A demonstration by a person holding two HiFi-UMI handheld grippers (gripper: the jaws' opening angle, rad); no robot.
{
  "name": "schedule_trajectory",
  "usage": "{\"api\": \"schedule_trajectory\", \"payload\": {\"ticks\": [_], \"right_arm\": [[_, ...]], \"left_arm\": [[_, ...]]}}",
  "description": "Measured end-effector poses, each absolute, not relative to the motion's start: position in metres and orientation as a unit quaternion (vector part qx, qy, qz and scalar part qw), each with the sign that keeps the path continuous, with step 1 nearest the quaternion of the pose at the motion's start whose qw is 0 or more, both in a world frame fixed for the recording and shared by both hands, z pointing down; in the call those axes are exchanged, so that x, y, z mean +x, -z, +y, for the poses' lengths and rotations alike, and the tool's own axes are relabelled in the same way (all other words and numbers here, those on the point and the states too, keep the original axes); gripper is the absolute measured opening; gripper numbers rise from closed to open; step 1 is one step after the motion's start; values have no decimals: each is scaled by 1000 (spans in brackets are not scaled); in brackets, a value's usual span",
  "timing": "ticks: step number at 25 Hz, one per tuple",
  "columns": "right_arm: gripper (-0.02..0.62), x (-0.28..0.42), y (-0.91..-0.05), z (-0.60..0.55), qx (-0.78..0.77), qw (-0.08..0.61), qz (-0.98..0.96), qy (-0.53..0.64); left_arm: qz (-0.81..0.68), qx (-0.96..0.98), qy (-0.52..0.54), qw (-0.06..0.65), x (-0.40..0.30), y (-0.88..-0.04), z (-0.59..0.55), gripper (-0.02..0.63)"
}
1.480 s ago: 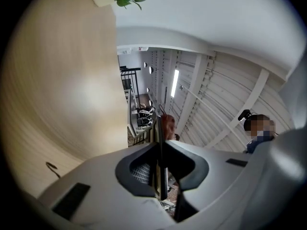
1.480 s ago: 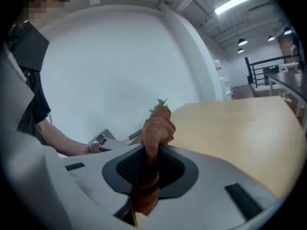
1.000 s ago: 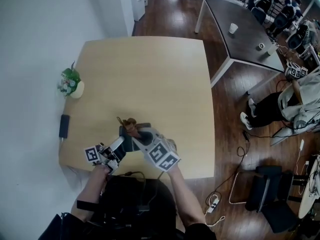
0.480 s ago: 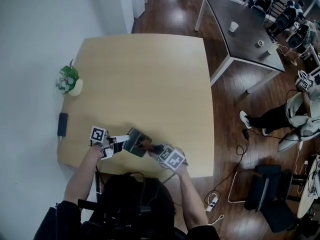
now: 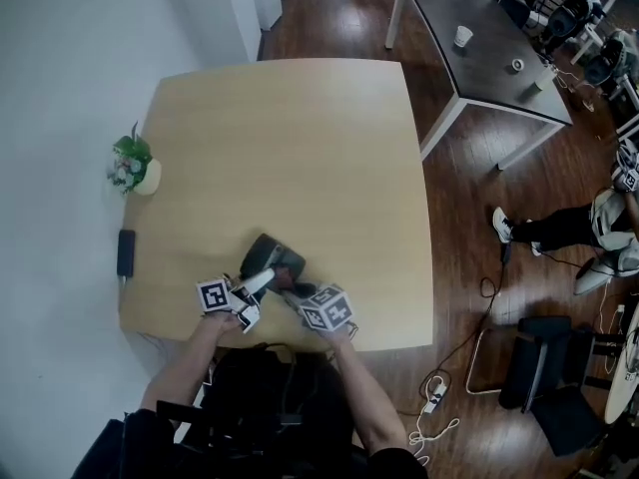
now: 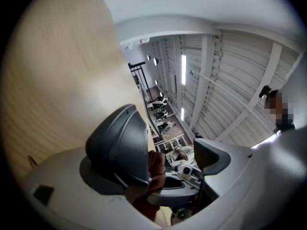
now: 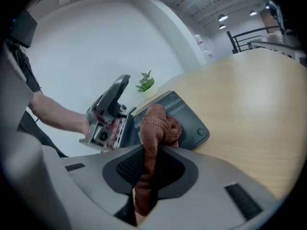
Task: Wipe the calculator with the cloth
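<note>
Hard to read first: no keys or display of the calculator (image 5: 268, 255) could be made out in any view. Its near end was covered by the grippers in the head view. It lay on the pale wood bench (image 5: 290, 138) near the front edge, between the two grippers. It was a dark grey slab, smooth, with rounded corners. The right gripper view added one small round dot by a corner and nothing more of its face. The cloth (image 7: 157, 124) was rust-brown with a looped, knitted texture, bunched into a knot over the calculator's near edge. Whether it pressed on the casing, could not tell. Its tail ran down between the fingers (image 7: 125, 167) of the right gripper (image 7: 152, 163), which were clamped on it. Those had dark ribbed pads set in grey plastic. The left gripper (image 6: 169, 150) sat just beside the calculator's near-left end with its fingers (image 6: 120, 145) spread wide, having just been opening. In the gap showed only a bit of the brown cloth and grey parts of the other gripper beyond, with no pad pressing on anything. One dark, hood-shaped finger filled much of that view, and the calculator was not distinguishable there. At the bench's left edge stood a small potted plant (image 5: 133, 164) in a pale pot. Near it was a black oblong thing (image 5: 126, 251), too small to identify. The person's forearms (image 5: 185, 372) were cut off at the frame bottom.
</note>
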State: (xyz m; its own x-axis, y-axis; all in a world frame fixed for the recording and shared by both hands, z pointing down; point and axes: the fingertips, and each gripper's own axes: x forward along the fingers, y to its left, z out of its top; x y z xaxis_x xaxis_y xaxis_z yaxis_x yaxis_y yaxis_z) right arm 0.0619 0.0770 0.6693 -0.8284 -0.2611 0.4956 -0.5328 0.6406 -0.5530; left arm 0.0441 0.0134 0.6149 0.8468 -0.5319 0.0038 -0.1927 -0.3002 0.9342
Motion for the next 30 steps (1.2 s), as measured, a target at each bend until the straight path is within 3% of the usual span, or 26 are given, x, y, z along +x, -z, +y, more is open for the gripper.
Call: {"api": "schedule_trajectory", "payload": {"ticks": [4,7,9,14,16,18,20,23,30], "right_arm": [[60,65,-661,65,248,132,-874,-396],[61,70,-656,65,244,100,-868,-421],[61,85,-657,64,259,94,-861,-426],[61,102,-670,63,302,132,-844,-423],[61,96,-670,61,305,135,-843,-422],[60,98,-668,59,312,118,-839,-429],[60,101,-665,57,307,98,-838,-440],[60,110,-658,55,299,53,-832,-464],[60,151,-595,39,346,64,-852,-388]], "left_arm": [[-286,788,157,522,46,-630,12,414],[-323,798,109,497,41,-642,11,204],[-329,810,69,480,40,-646,12,138],[-308,823,82,470,50,-641,13,153],[-331,811,104,470,60,-638,11,309],[-352,811,99,457,71,-635,8,337],[-350,825,67,438,76,-638,7,327],[-337,845,23,414,73,-645,9,139],[-293,894,-84,328,75,-632,17,133]]}}
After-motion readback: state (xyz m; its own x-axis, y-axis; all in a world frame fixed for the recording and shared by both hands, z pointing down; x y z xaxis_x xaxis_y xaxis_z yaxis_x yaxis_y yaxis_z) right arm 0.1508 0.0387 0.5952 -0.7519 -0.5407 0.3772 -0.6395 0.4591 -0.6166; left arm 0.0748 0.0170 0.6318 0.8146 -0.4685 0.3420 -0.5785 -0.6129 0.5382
